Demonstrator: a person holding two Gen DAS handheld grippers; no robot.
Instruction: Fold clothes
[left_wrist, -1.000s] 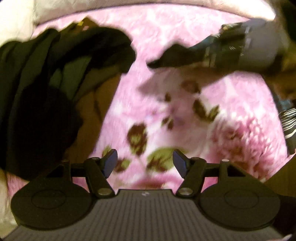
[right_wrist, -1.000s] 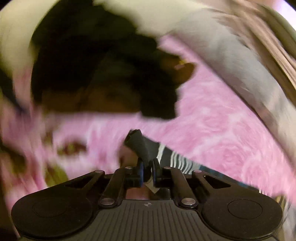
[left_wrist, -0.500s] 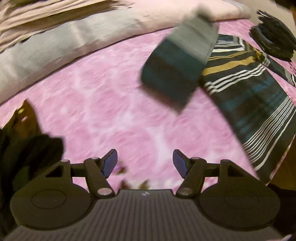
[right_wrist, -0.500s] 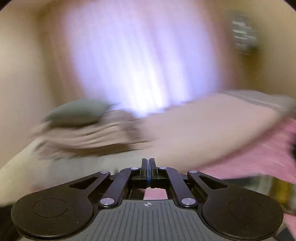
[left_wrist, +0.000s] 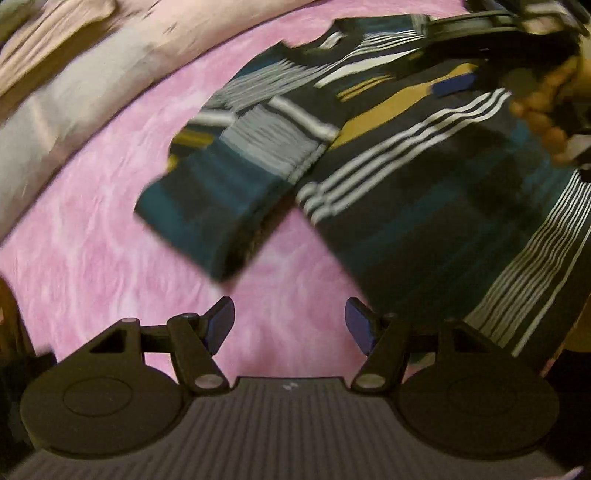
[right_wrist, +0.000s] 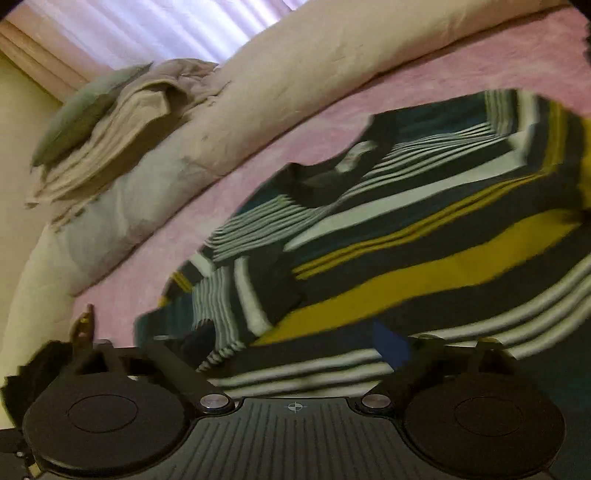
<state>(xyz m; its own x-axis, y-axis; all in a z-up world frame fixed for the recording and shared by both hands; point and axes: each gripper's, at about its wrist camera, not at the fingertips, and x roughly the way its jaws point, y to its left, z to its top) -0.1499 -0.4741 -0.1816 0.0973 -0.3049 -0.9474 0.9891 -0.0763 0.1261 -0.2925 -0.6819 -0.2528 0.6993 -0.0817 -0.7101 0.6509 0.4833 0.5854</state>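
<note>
Pink bedding (left_wrist: 110, 236) runs under everything you see, with pale pillows (right_wrist: 229, 122) banked along the far edge and a curtain behind them.

Your left claw (left_wrist: 290, 326) stands with its fingers apart and nothing between them, hovering over bare pink cover. Just beyond it lies the striped shirt (left_wrist: 424, 177), spread flat, with one sleeve (left_wrist: 221, 192) flopped out to the left and its cuff nearest you.

Your right claw (right_wrist: 295, 347) is also spread wide and holds nothing. It sits low over the near part of the same shirt (right_wrist: 406, 251), the yellow and white bands passing between its fingers. In the left view that claw shows at the far right, over the chest of the shirt.

What could go wrong from here, as I judge it:
- Both views are smeared, so you seem to be moving fast. Close while sliding and you may catch a stripe-wide pinch instead of a seam, and the fold will come out crooked.
- The fleecy cover is soft. Dig too low and you may nip bedding along with cloth.
- That loose sleeve can trail or bunch under the body if you lift the shirt before tucking it in.
</note>
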